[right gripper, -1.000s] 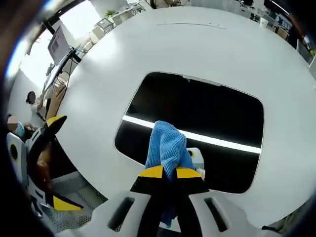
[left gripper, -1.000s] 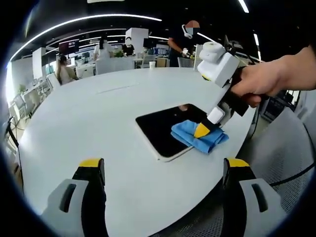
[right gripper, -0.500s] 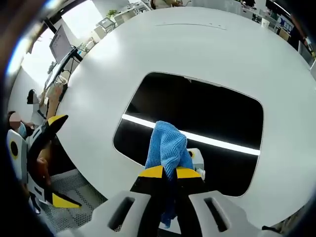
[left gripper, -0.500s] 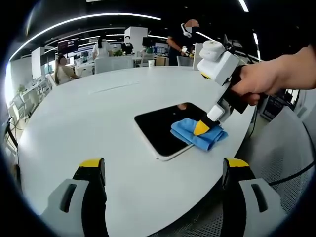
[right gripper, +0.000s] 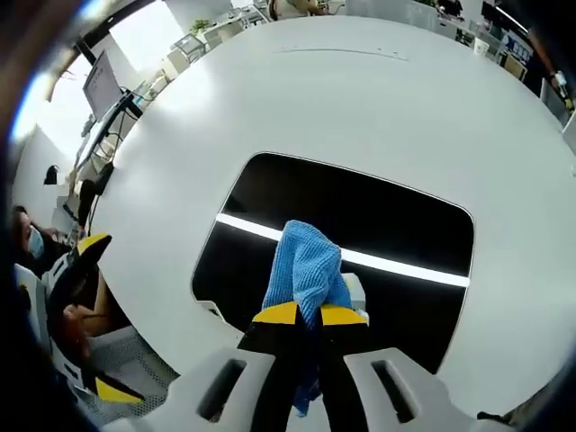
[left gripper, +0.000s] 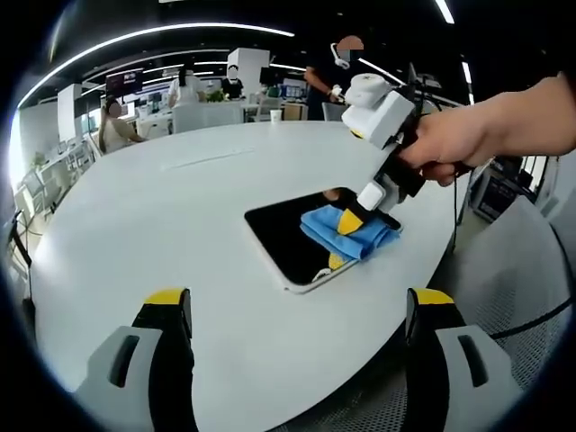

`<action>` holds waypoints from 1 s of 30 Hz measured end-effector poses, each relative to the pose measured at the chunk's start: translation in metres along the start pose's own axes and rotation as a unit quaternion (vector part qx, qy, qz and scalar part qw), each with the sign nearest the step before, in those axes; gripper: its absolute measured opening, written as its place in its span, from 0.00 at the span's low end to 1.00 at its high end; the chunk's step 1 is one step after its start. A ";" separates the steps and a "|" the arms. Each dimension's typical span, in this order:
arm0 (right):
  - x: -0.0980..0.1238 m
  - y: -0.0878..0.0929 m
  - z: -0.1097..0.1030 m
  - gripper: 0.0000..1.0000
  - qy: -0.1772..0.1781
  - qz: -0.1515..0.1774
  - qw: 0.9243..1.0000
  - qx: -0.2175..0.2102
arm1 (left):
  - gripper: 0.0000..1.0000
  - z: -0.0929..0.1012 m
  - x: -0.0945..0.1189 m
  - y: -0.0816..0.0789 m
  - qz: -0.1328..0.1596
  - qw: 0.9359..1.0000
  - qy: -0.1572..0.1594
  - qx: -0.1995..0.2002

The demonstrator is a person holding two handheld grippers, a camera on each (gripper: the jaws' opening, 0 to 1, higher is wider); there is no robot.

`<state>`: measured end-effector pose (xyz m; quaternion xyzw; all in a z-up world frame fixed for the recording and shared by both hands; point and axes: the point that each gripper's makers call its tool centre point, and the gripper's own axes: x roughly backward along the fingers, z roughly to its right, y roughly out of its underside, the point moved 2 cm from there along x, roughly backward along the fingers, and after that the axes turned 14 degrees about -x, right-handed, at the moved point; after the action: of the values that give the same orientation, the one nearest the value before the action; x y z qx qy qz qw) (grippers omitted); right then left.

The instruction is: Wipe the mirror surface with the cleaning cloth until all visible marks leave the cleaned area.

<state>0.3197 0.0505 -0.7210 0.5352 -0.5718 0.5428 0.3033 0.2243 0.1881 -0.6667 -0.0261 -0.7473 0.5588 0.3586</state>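
Mirror (right gripper: 360,225), a dark glossy rounded rectangle, lies flat on the smooth white round surface (right gripper: 360,99), just ahead of the right tool (right gripper: 301,314). That tool's jaws are pinched on the blue knitted cloth (right gripper: 306,265), pressing it onto the glass. The left tool (left gripper: 297,310), wide open and empty, hangs nearer the surface's edge.
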 end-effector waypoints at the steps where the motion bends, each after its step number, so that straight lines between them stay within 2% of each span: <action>1: 0.000 -0.001 0.000 0.01 0.001 0.000 1.000 0.000 | 0.98 0.000 0.000 0.000 0.001 1.000 0.000 0.000; 26: -0.022 -0.064 0.013 0.01 0.014 0.005 1.000 0.007 | 0.98 0.000 -0.001 0.000 0.006 1.000 0.005 0.007; 30: -0.023 -0.070 0.014 0.01 0.018 0.008 1.000 0.013 | 0.98 0.000 -0.001 0.000 0.006 1.000 0.005 0.008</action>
<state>0.3944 0.0552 -0.7251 0.5251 -0.5634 0.5616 0.3024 0.2247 0.1873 -0.6667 -0.0308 -0.7410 0.5667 0.3590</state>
